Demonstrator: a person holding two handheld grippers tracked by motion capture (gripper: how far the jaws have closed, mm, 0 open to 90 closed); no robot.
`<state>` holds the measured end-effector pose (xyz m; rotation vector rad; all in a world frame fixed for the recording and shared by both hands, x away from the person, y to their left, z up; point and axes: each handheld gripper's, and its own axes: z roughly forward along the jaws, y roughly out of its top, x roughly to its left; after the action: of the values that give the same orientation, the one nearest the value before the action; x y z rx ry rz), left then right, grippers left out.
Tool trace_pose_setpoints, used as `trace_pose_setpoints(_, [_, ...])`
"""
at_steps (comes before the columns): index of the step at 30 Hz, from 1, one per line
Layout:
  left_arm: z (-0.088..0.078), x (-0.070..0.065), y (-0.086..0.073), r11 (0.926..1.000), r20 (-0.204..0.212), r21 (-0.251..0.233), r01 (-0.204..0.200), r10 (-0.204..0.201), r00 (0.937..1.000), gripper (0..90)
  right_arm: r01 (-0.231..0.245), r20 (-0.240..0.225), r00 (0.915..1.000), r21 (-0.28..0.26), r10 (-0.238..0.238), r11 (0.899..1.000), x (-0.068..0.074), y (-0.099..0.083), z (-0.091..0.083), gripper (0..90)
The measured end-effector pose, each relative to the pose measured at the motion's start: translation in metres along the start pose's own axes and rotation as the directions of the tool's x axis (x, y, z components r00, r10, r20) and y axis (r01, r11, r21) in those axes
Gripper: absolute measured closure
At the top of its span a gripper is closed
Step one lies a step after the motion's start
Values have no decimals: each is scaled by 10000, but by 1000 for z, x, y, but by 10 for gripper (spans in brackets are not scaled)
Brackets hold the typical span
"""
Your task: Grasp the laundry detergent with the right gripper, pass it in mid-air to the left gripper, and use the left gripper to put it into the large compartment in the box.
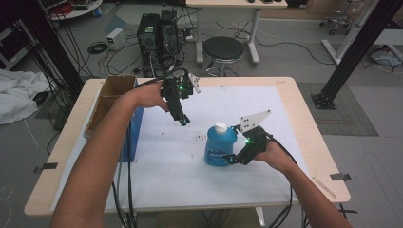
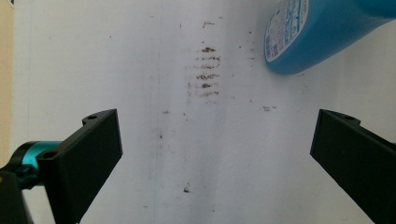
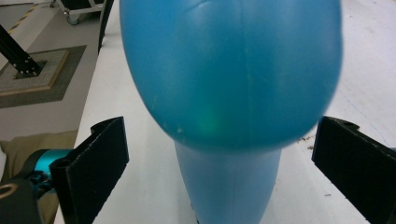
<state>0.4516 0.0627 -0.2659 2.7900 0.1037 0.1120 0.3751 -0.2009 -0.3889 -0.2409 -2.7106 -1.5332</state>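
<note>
A blue plastic bottle with a white cap stands upright on the white paper sheet right of the table's middle. My right gripper is open at its lower right side. In the right gripper view the bottle bulges blurred and close between the two wide-apart jaws, with a gap on each side. My left gripper hangs open above the paper, up and left of the bottle, pointing down. Its view looks at bare paper, with the bottle's base at the upper right.
Brown smudges mark the paper left of the bottle. An open cardboard box stands at the table's left edge with a blue box against it. Behind the table are a black stool and computer towers.
</note>
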Motion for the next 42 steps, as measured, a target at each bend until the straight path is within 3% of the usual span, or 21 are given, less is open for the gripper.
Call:
trace_pose_setpoints(22, [0, 0, -3, 10000, -43, -16, 62, -62, 10000, 22, -147, -3, 9999, -620, 147, 9980, -1, -7, 20, 49])
trace_pose_setpoints(26, [0, 0, -3, 10000, -60, -26, 68, -68, 10000, 22, -97, -86, 9999, -861, 90, 9962, -3, -10, 21, 147])
trace_pose_setpoints(38, [-1, 0, -4, 9999, -76, -78, 116, -117, 9999, 22, -60, 78, 9999, -1013, 68, 9948, -2, -14, 21, 166])
trace_pose_setpoints(42, [-1, 0, -4, 9999, -92, -43, 112, -112, 9999, 22, 45, 54, 10000, -1115, -39, 9937, -2, -14, 21, 235])
